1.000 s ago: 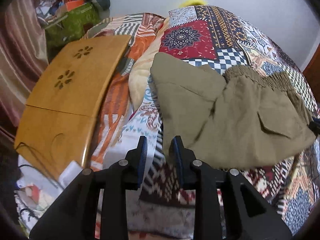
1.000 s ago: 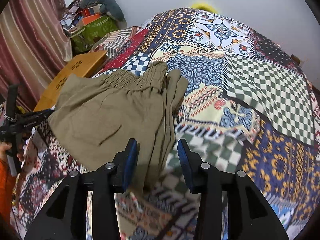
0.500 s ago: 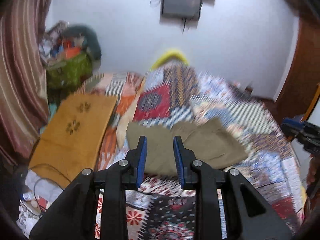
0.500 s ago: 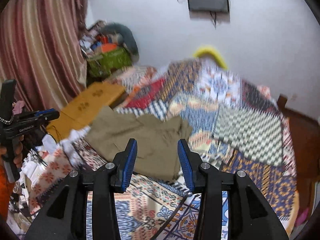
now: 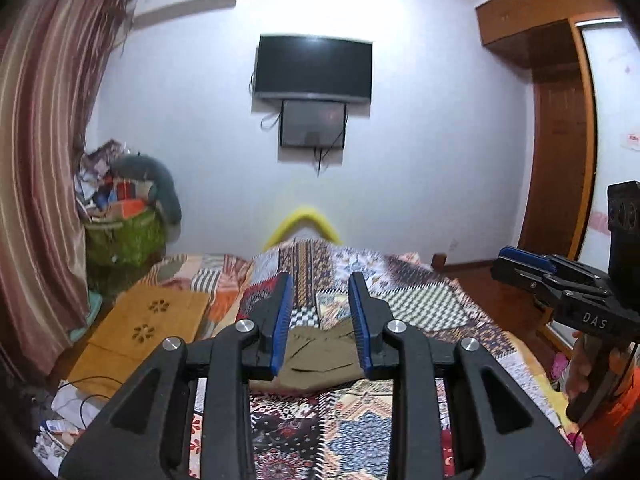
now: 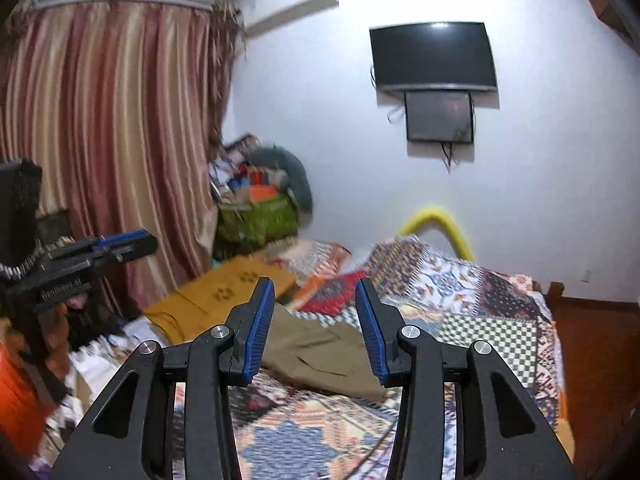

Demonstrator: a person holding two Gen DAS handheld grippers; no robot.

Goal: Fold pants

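Folded olive pants lie in a flat bundle on the patchwork bedspread; the right wrist view shows the pants too. My left gripper is raised well above and back from them, its jaws opening, nothing between the blue pads. My right gripper is likewise lifted clear of the pants, open and empty. Each gripper shows in the other's view: the right gripper at the right edge, held by a hand, and the left gripper at the left edge.
A wooden lap table lies on the bed's left side, with cables and clutter below it. A green bag of things sits in the corner by the striped curtain. A television hangs on the far wall; a wooden wardrobe stands right.
Both grippers have risen and drawn back from the pants, tilting up from the bed to face the far wall. The pants stayed folded on the bedspread.
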